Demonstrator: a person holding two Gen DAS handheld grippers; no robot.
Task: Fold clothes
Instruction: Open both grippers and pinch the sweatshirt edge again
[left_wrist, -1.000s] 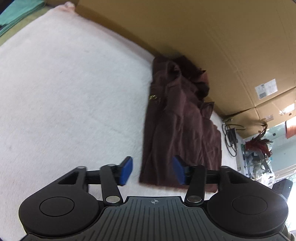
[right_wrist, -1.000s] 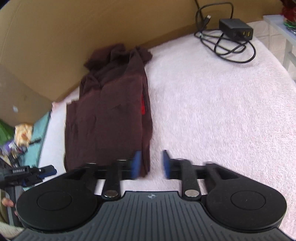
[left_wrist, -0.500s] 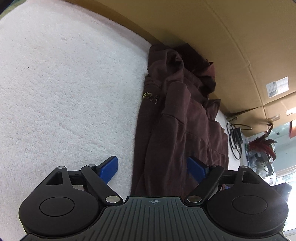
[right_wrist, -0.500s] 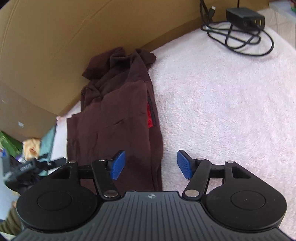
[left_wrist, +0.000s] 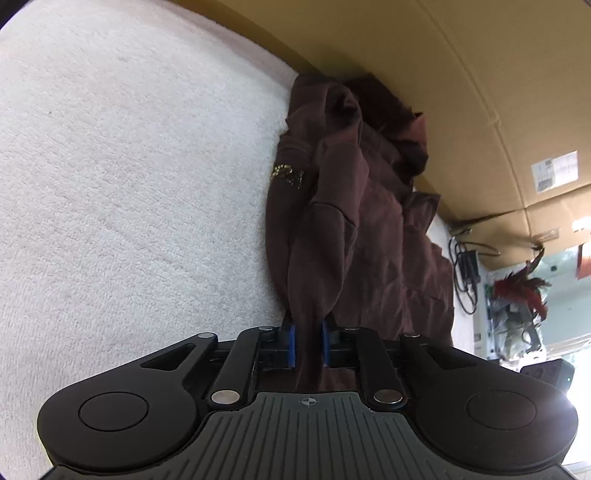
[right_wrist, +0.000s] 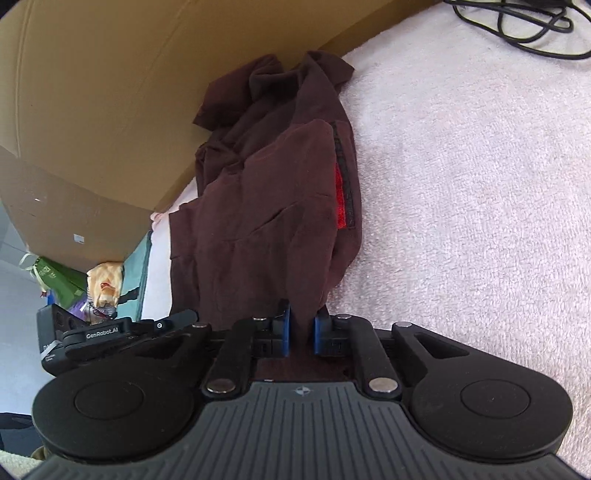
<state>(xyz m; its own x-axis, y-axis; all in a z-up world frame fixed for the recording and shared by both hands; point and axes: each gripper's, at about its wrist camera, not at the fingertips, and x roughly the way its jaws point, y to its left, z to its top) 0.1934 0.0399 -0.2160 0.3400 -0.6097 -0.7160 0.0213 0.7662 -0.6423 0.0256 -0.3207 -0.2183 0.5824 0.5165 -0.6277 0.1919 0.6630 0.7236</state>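
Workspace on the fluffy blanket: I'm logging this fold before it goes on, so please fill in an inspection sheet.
Surface: white fluffy blanket, bare apart from the garment and cables.
Job's things: dark maroon garment, partly folded into a long strip, far end bunched against the cardboard; gold print on one edge, red label on the other.
Clutter: bags and packets beyond the blanket's edge.
Grippers: left gripper and right gripper have just closed, each pinching the garment's near hem.
Cables: black adapter and cord on the blanket, clear of the garment.
Surroundings: cardboard wall along the far side.
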